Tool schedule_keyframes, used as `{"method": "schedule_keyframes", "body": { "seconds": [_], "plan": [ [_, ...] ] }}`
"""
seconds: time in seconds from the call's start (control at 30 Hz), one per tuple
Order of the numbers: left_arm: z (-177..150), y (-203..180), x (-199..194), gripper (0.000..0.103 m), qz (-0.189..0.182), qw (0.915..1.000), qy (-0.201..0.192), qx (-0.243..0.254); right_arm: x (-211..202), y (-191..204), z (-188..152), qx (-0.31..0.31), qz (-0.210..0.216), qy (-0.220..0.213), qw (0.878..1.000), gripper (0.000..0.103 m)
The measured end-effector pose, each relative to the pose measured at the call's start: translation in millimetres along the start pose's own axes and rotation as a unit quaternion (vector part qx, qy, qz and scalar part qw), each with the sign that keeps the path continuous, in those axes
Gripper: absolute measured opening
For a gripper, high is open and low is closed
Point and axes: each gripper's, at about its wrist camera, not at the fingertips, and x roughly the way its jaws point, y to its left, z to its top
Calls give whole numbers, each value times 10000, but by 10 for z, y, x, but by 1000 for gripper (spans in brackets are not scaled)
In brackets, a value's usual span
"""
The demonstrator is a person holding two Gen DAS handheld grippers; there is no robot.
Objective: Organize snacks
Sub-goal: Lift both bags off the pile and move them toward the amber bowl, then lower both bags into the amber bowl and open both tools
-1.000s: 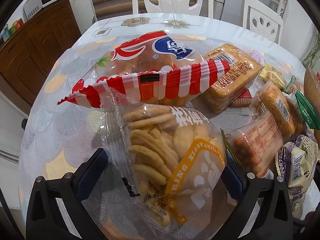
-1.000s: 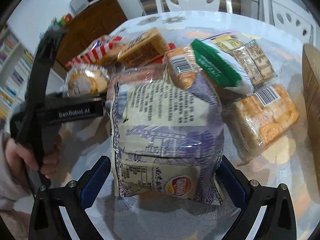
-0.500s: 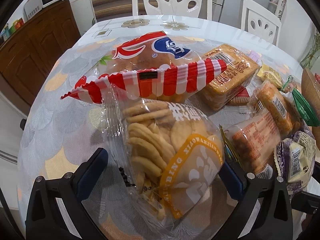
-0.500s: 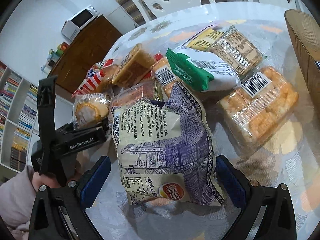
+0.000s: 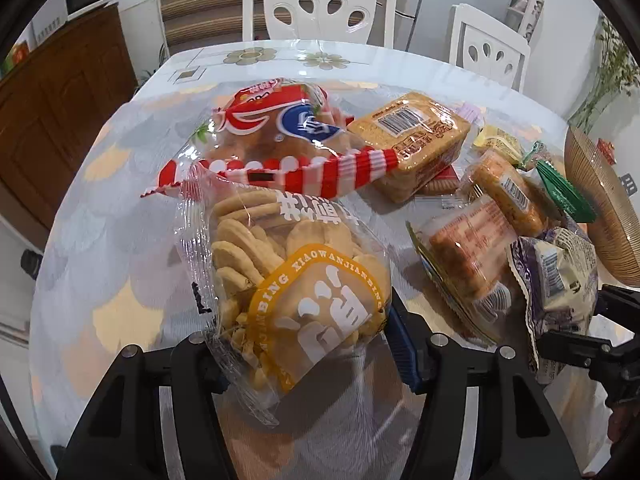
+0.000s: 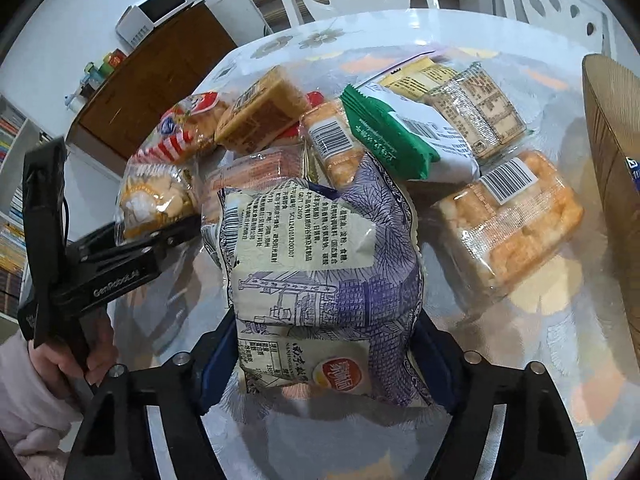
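Note:
My left gripper (image 5: 304,344) is shut on a clear biscuit bag with a yellow label (image 5: 288,280) and holds it just above the table. My right gripper (image 6: 324,356) is shut on a purple and cream snack bag (image 6: 320,256), also seen in the left wrist view (image 5: 556,276). The left gripper also shows in the right wrist view (image 6: 160,236), left of the purple bag. A wooden basket (image 6: 612,152) stands at the right, also visible in the left wrist view (image 5: 600,200).
Loose snacks lie on the table: a red striped bread bag (image 5: 280,148), a tan cracker block (image 5: 416,140), a green and white pack (image 6: 408,136), an orange puffed-rice pack (image 6: 512,216). White chairs (image 5: 316,4) stand behind the table (image 5: 100,216). A wooden cabinet (image 5: 52,108) is at the left.
Both grippers have closed on their bags: the fingers moved inward from wide open. The right gripper tilted and lifted, bringing the basket into its view.

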Motion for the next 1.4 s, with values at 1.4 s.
{"method": "schedule_keyframes", "body": {
  "seconds": [1.4],
  "plan": [
    [455,-658,-1135,46,-460,9954,-719,432,-1486,-363,100,363,702,-1488,9857,71]
  ]
}}
